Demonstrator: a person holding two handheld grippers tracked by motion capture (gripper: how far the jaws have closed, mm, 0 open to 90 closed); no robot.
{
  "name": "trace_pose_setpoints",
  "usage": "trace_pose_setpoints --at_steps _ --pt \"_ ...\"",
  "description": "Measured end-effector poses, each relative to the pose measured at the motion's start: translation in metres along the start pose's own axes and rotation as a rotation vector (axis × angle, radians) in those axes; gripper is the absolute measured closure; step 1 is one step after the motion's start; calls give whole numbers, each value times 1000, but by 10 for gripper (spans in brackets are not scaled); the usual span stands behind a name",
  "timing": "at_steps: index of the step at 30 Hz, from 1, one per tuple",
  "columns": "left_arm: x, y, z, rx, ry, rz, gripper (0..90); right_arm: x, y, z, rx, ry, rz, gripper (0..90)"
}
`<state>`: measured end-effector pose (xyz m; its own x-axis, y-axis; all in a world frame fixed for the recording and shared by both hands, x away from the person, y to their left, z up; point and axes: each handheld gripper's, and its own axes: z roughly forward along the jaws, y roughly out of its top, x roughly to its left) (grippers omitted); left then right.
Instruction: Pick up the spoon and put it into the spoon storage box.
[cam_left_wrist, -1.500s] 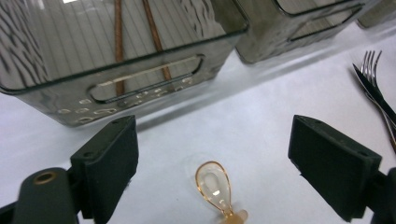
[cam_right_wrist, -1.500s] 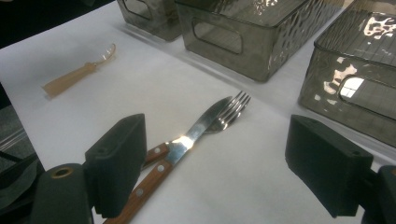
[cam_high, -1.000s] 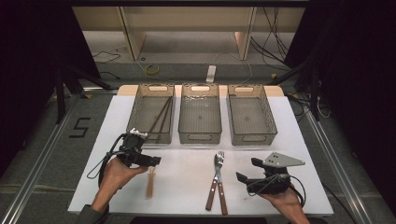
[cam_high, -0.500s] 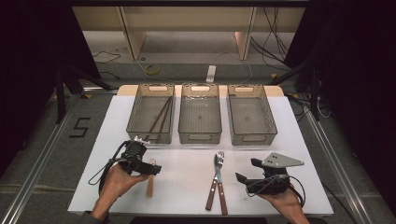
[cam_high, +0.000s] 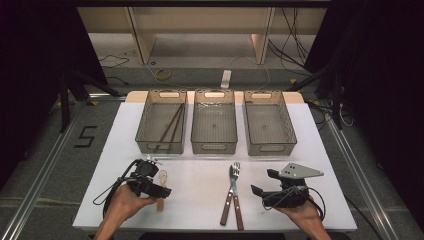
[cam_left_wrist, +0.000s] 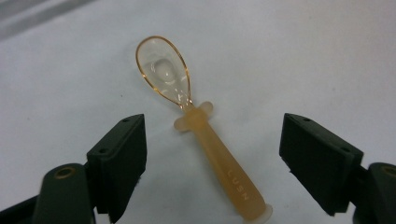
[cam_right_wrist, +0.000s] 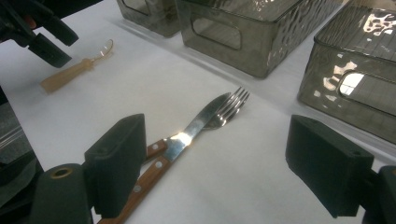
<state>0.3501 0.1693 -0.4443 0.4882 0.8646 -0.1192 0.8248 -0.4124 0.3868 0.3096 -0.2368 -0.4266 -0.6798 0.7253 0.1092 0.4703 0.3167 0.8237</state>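
A small spoon (cam_left_wrist: 210, 144) with a clear bowl and a tan handle lies flat on the white table. My left gripper (cam_left_wrist: 213, 135) hovers right over it, one jaw on each side of the handle. The jaws have just been closing a little, but the pads stand clear of the handle. In the high view the left gripper (cam_high: 152, 187) covers part of the spoon (cam_high: 161, 176). My right gripper (cam_high: 262, 182) rests open near the front right, aimed at a fork (cam_right_wrist: 231, 105) and a wooden-handled knife (cam_right_wrist: 196, 126) that lie side by side.
Three smoky transparent bins stand in a row at the back: the left bin (cam_high: 145, 145) holds dark chopsticks (cam_high: 170, 127), while the middle bin (cam_high: 214, 148) and the right bin (cam_high: 270, 149) show nothing inside. The table's front edge (cam_high: 200, 227) is close to both hands.
My left hand has come toward the near edge and lower, settling over the spoon, and its jaws have narrowed slightly. The right hand has stayed put.
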Motion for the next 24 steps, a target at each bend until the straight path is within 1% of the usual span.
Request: trace_pose_setpoints --at_steps 3,5,6,7,8,10,11,13,16,17,19,23,24 --pt "-1 -2 2 20 -5 6 265 1 0 0 4 -1 -1 214" --pt "-2 -2 3 21 -8 6 304 1 -1 0 7 -2 -5 214" --pt "-3 -2 4 28 -6 16 333 1 -1 0 6 -1 -5 214" --pt "-3 -2 4 28 -6 16 352 1 -1 -1 6 -1 -4 214" --pt "-4 -2 6 46 -8 26 373 1 -1 -1 8 -4 -4 214" --pt "-5 -3 7 53 -5 26 401 2 -1 -1 6 -5 -5 214" --pt "-5 -2 9 61 0 35 419 2 -1 -2 8 -5 -8 215" --pt "-6 -2 10 61 -9 40 451 2 -2 -2 10 -7 -10 215" --pt "-6 -2 12 63 -12 37 496 2 -2 -2 13 -7 -8 217" --pt "-4 -3 13 76 -11 42 510 2 -2 -1 14 -7 -10 217" --pt "-5 -3 14 75 2 49 532 3 -2 -1 17 -6 -14 217" --pt "-6 -3 14 65 7 59 601 5 -2 -1 24 -10 -25 218" --pt "-7 -3 15 64 9 64 604 6 -2 -1 25 -10 -24 219"
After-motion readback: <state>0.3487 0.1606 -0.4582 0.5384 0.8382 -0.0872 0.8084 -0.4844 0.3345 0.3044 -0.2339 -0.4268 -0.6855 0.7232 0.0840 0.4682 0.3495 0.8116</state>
